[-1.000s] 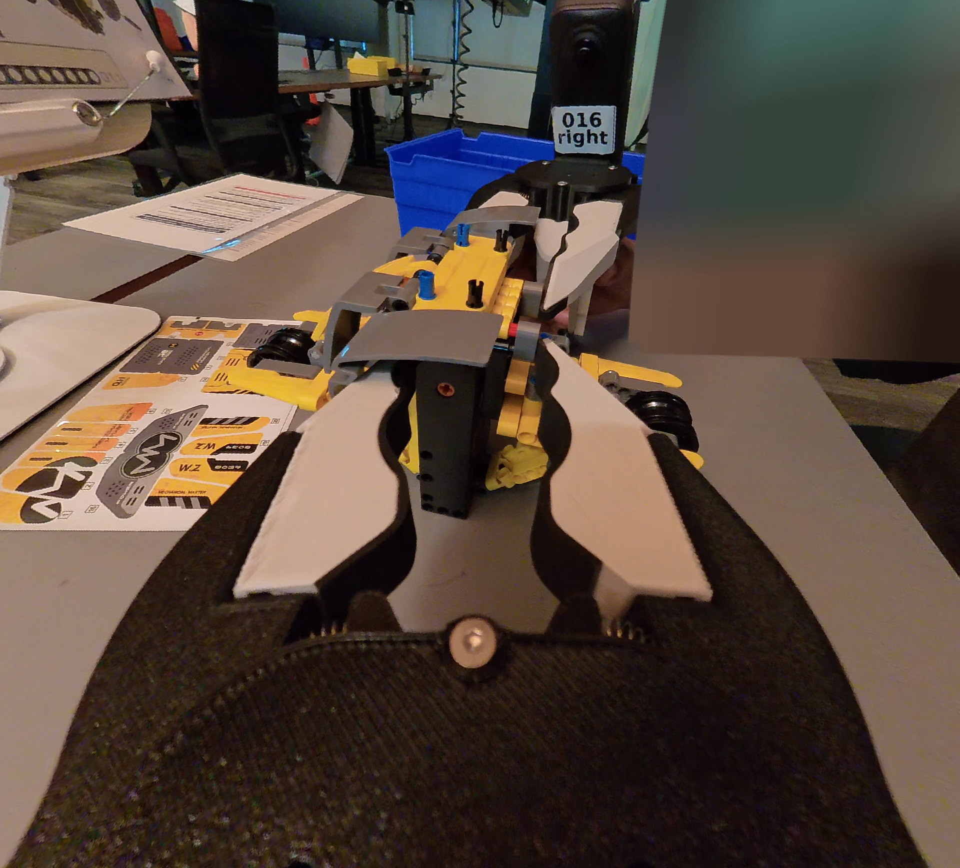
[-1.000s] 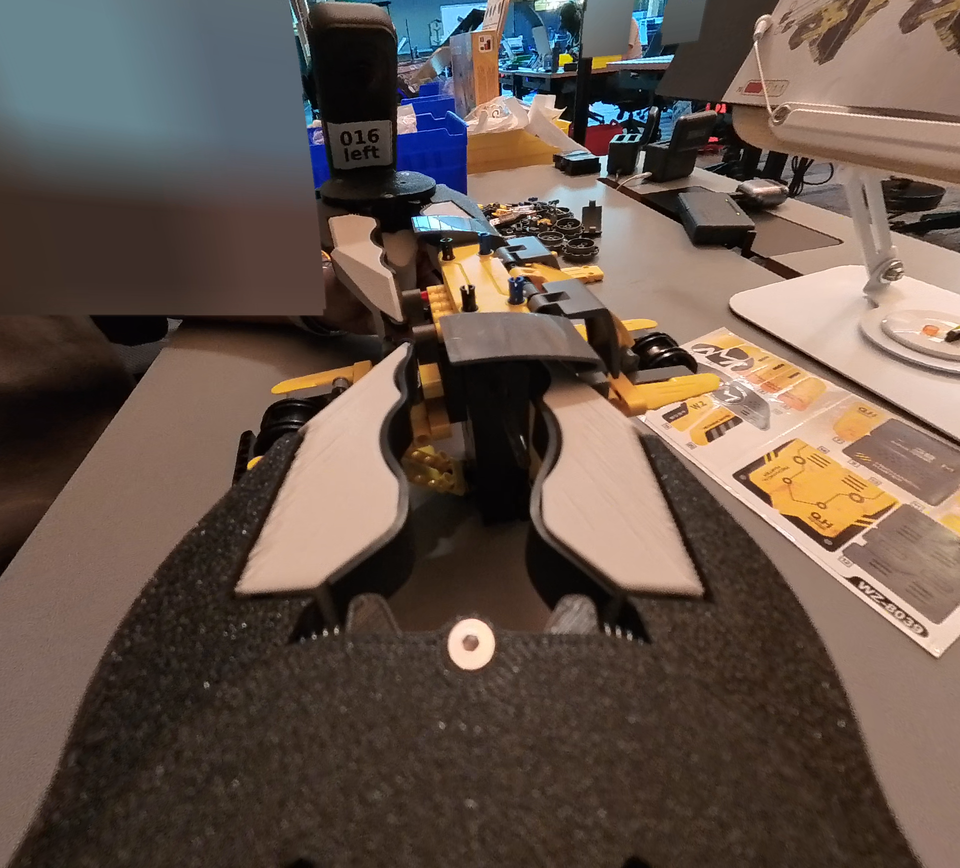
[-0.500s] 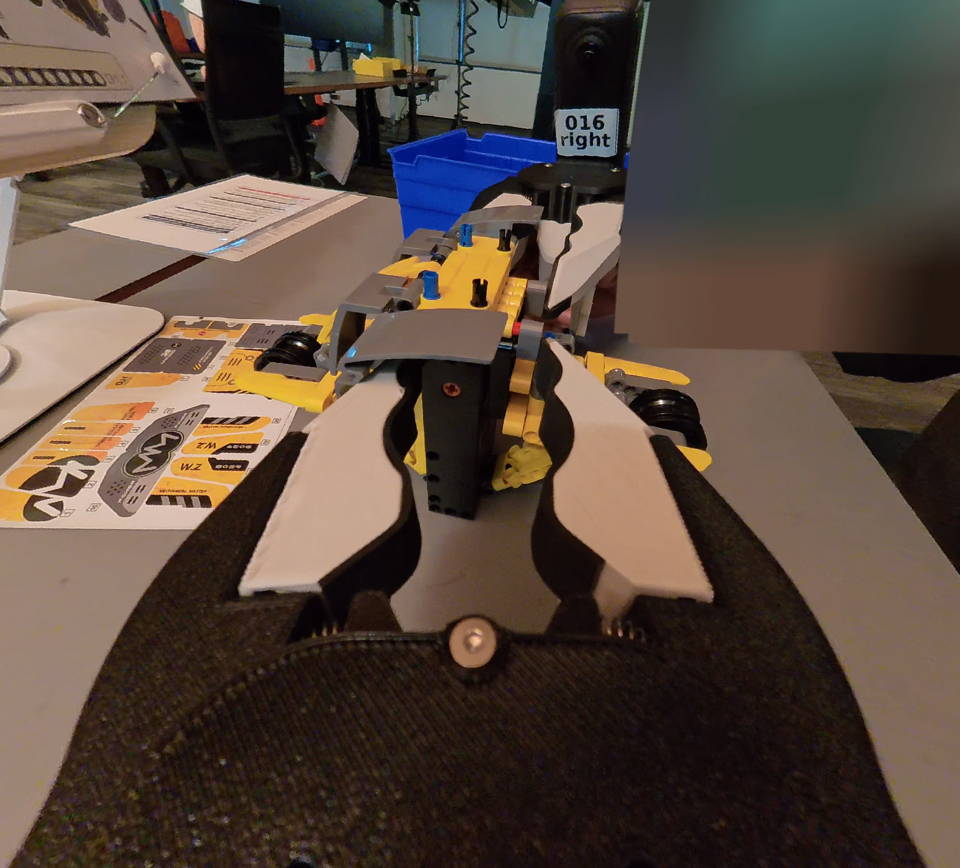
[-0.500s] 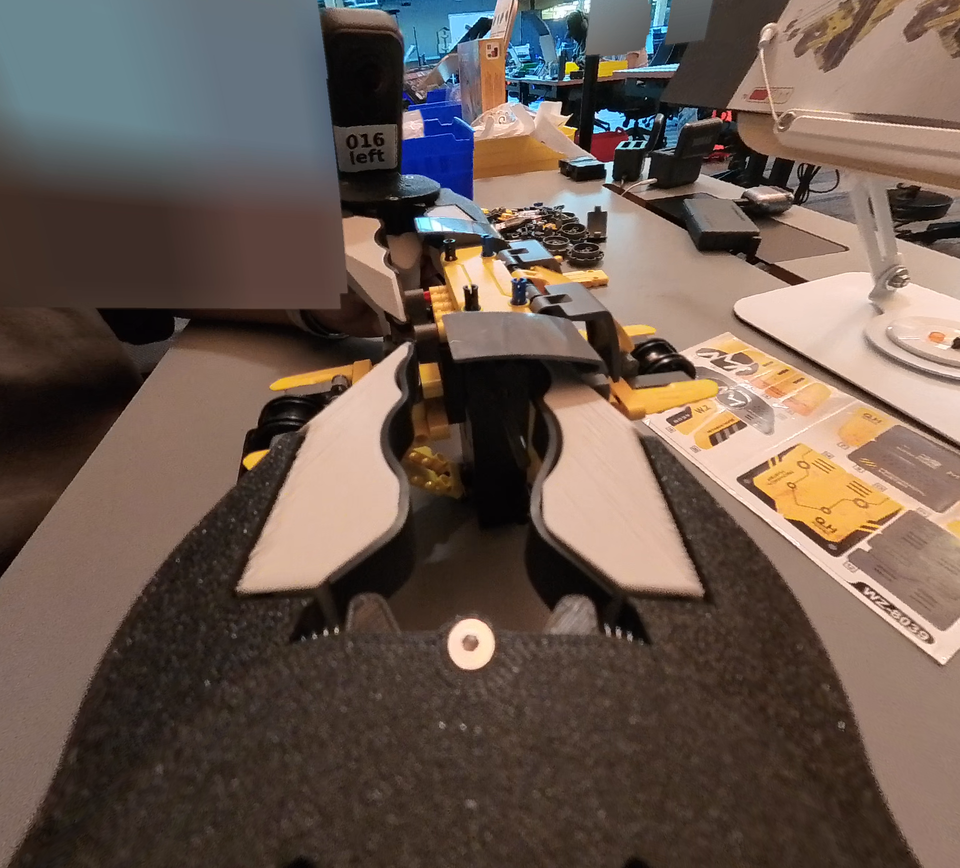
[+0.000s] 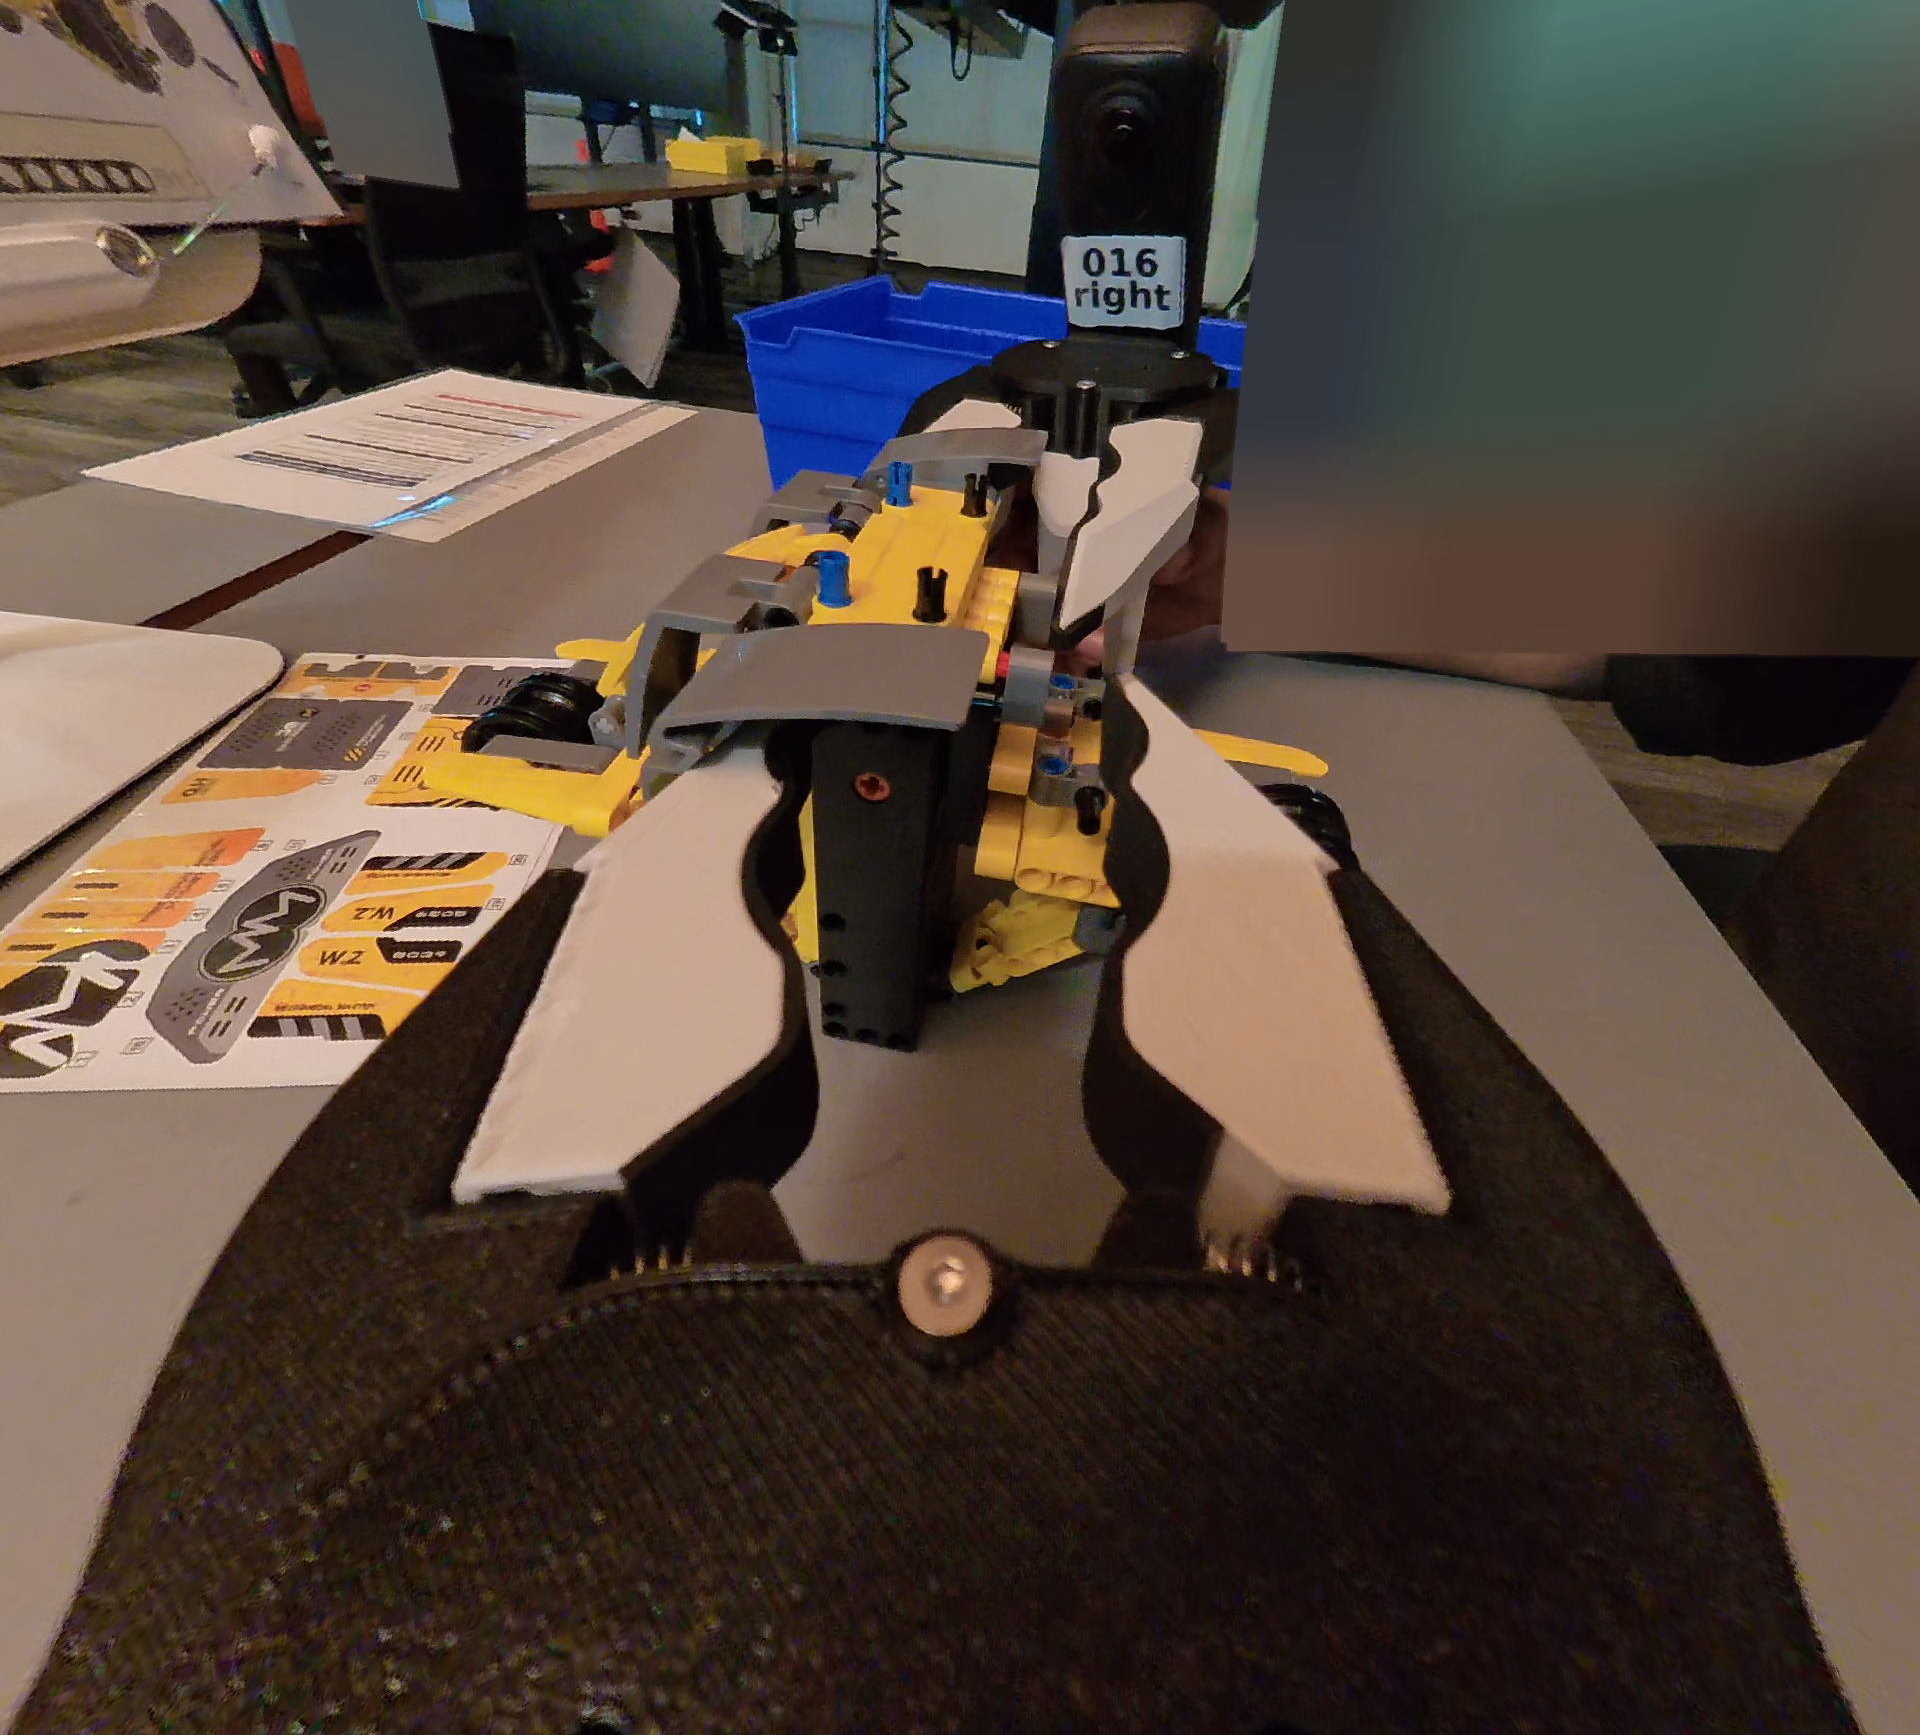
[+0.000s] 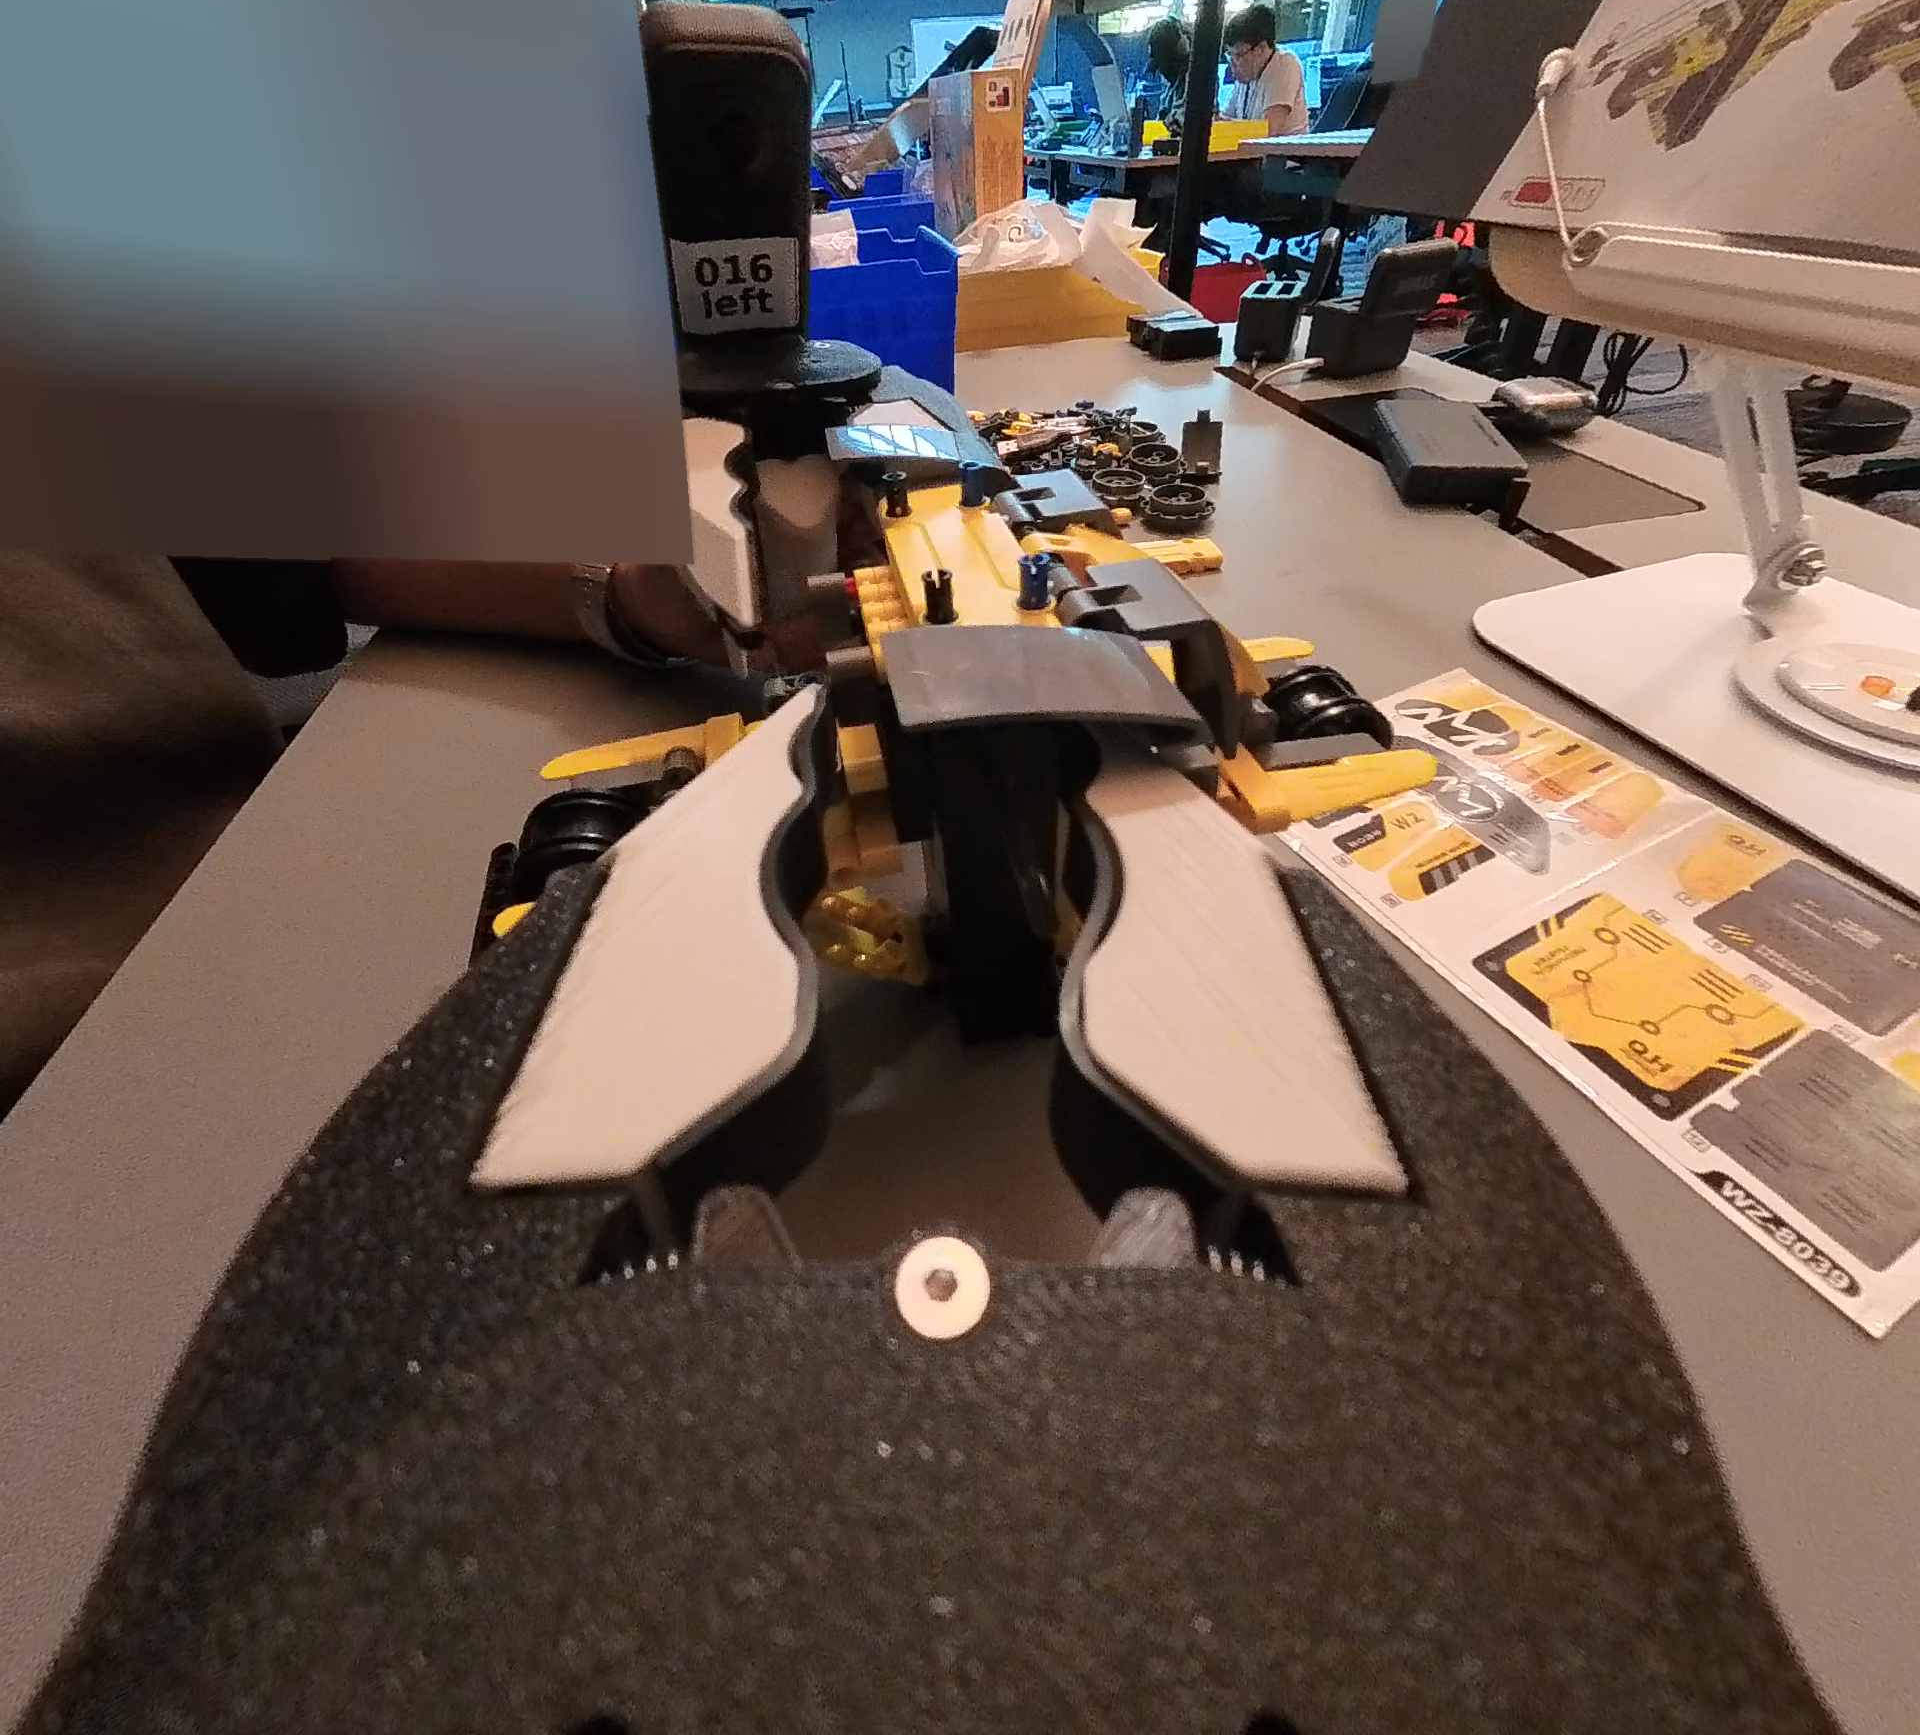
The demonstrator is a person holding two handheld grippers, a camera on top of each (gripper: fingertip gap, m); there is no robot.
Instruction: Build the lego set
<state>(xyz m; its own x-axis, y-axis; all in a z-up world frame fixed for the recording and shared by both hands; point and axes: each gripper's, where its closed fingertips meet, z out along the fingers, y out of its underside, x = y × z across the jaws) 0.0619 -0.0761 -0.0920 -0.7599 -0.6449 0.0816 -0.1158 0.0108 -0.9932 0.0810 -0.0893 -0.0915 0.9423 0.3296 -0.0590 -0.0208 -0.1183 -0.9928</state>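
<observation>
Two grippers' fingers (image 5: 1226, 885) clamped on yellow-and-grey brick car (image 5: 894, 584), opposite ends, grey table (image 5: 1507, 854).

Left wrist view: we look low along the left gripper (image 5: 935, 750), close on one end of the brick model (image 5: 894, 584).
Right wrist view: we face back from the opposite end.
Shared: model, sticker sheet (image 6: 1621, 979), table (image 5: 1558, 906).

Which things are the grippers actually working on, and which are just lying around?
In hand: brick model, clamped at opposite ends by left gripper and right gripper.
Lying about: sticker sheet, loose black wheels, blue bin, printed sheet.
</observation>
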